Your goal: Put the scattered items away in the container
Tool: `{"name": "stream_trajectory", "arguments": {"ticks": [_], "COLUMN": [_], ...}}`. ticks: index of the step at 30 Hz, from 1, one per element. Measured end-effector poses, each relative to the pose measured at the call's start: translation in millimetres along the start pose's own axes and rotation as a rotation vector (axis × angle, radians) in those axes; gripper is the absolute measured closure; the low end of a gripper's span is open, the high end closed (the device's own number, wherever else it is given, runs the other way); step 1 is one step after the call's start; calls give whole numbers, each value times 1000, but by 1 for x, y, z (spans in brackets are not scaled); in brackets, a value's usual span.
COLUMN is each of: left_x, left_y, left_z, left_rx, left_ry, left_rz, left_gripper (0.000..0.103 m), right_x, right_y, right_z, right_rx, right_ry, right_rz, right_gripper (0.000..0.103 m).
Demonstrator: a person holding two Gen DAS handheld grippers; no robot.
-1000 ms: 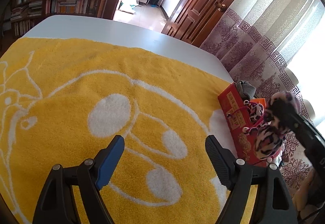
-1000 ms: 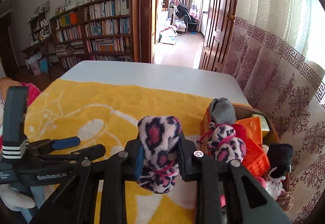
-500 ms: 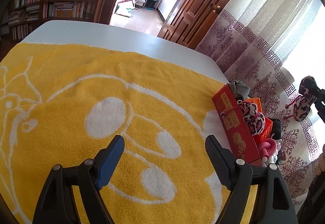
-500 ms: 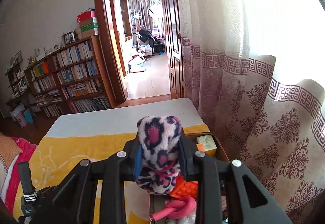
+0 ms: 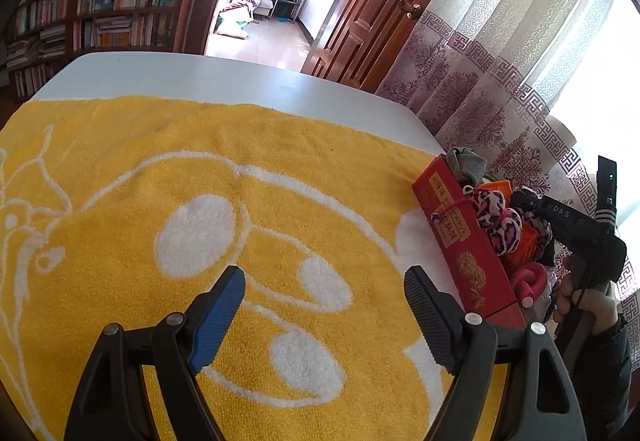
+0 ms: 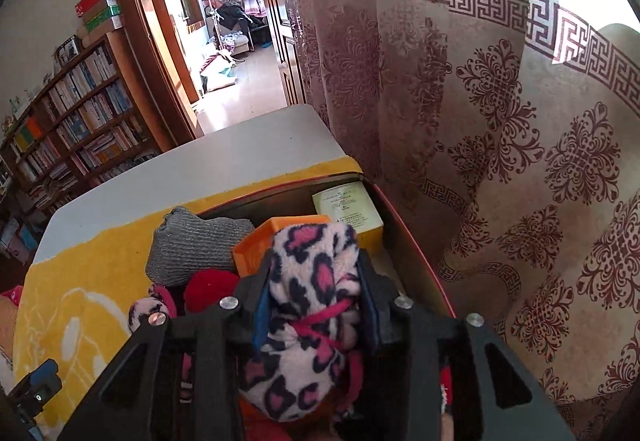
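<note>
Now right gripper (image 6: pixel 316 313) stood over red container (image 6: pixel 416 245), having swung there from above yellow towel (image 5: pixel 168 177); jaws opening, leopard-print plush (image 6: pixel 308 305) between them, release imminent. Left gripper (image 5: pixel 324 305) idled wide, empty; towel ahead bare.

Left gripper (image 5: pixel 320 315): black frame, silver screws, one blue ribbed pad, one black ribbed pad. Right gripper (image 6: pixel 316 315): black frame, silver screws, blue pad lining; body lettered "DAS", white stripes on its upright part. Dark sleeve (image 5: pixel 604 369) worn.
</note>
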State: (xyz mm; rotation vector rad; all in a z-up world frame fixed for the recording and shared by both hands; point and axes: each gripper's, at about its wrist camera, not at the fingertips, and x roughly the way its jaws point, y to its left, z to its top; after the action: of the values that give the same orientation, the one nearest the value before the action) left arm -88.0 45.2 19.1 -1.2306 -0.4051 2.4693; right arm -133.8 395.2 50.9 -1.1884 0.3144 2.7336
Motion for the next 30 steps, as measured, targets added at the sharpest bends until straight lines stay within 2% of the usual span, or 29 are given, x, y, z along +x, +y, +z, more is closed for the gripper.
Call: {"name": "stream_trajectory", "arguments": {"ticks": [3,4,5,7,8,10,14,21,24,30], "left_x": [-2,-3,-7,-17,-21,-29,-35,-27,-21,-5], "left_y": [-13,-19,-25,-40,-47,-61,-88,-134,-158,-211], "left_z": [-1,-2,-2,-3,-3,-3,-4,-8,-13,-19], "left_rx": [55,83,108,170,198,239,277,245,275,383], "left_ry": [-8,-14,-38,-101,-118,-136,-134,-37,-20,0], "left_rz": [-8,0,17,33,36,38,66,62,56,131], "left_gripper": [17,2,0,0,0,0,0,0,0,0], "right_x": [-3,-7,-12,-29,-42,-65,-102,-131,-137,-134], "right_y": [6,8,9,9,9,10,0,-33,-48,-67], "right_z": [2,2,3,3,2,-2,-20,-74,-93,-115], "right_rx": [-46,-57,-63,-53,-45,-38,-1,-14,0,-8], "right_ry": [14,11,4,-39,-73,-119,-151,-89,-65,-37], "right_rz": [6,9,18,43,58,84,121,107,96,38], "right_gripper": [61,56,50,26,23,22,18,17,17,16]}}
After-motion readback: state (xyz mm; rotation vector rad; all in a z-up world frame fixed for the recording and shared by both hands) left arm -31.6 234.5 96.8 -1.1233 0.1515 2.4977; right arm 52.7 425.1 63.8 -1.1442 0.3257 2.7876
